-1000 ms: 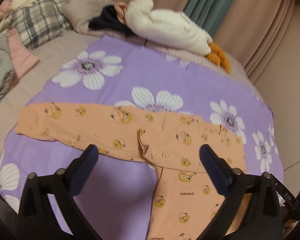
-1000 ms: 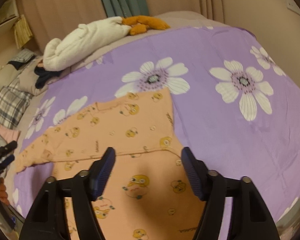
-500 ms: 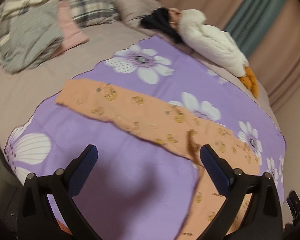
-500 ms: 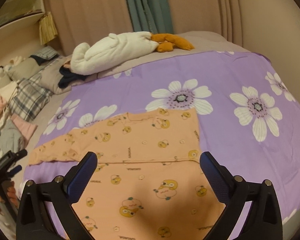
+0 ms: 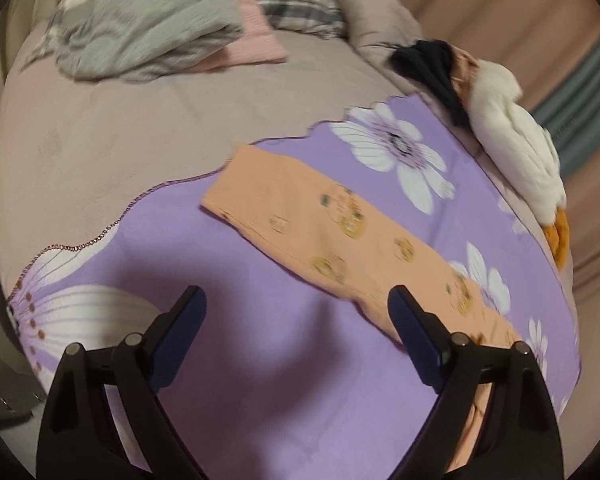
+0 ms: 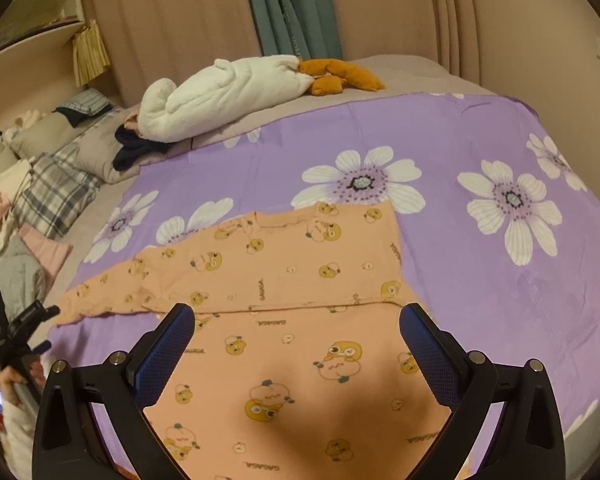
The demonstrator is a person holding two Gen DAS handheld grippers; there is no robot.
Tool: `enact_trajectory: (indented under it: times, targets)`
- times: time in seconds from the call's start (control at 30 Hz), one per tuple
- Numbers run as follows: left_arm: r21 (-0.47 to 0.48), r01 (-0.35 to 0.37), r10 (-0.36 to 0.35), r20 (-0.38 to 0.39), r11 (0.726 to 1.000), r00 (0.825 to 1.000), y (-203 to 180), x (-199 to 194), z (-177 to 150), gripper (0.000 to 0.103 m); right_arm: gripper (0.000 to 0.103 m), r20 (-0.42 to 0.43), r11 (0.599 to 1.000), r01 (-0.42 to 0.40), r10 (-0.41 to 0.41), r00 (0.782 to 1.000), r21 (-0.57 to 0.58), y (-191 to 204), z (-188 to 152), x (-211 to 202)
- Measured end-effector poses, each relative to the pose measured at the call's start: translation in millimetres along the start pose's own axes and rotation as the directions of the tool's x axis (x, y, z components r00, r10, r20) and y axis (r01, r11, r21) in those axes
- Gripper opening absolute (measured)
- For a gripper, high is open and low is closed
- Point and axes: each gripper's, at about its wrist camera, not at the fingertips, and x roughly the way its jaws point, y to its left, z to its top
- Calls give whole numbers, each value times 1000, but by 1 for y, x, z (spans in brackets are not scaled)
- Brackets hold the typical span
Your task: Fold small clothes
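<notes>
The orange garment [image 6: 300,276] is soft matt cloth; the purple sheet [image 6: 460,280] is smooth, and the white plush toy [image 6: 228,92] fluffy

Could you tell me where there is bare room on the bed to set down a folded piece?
Bare purple sheet lies right of the orange top, and bare beige cover between the sheet's edge and the grey clothes. The far end by the white plush toy is crowded.

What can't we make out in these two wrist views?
- Orange top: hem cut off by the bottom edge and the right gripper, right wrist view.
- Sleeve: print motion-blurred, left wrist view; its shoulder end hides behind the left gripper.
- Dark garment: partly under the white plush.
</notes>
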Motion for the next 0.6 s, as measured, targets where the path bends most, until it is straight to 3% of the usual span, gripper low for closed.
enact_trajectory:
  times: [0.37,0.47,0.53,0.6]
  targets:
    - [-172,72,-66,40,982,997,38,23,24,58,101,-5,999,36,-36,999,-29,13,2,5]
    - [-208,83,-73,54,975,996,44,27,30,46,101,-13,999,34,-34,999,-24,13,2,8]
    - [-230,88,-76,61,969,995,47,31,34,20,101,-19,999,35,-35,999,-25,14,1,10]
    - [-229,86,-76,53,970,996,46,37,36,4,101,-25,999,39,-39,999,-27,15,0,11]
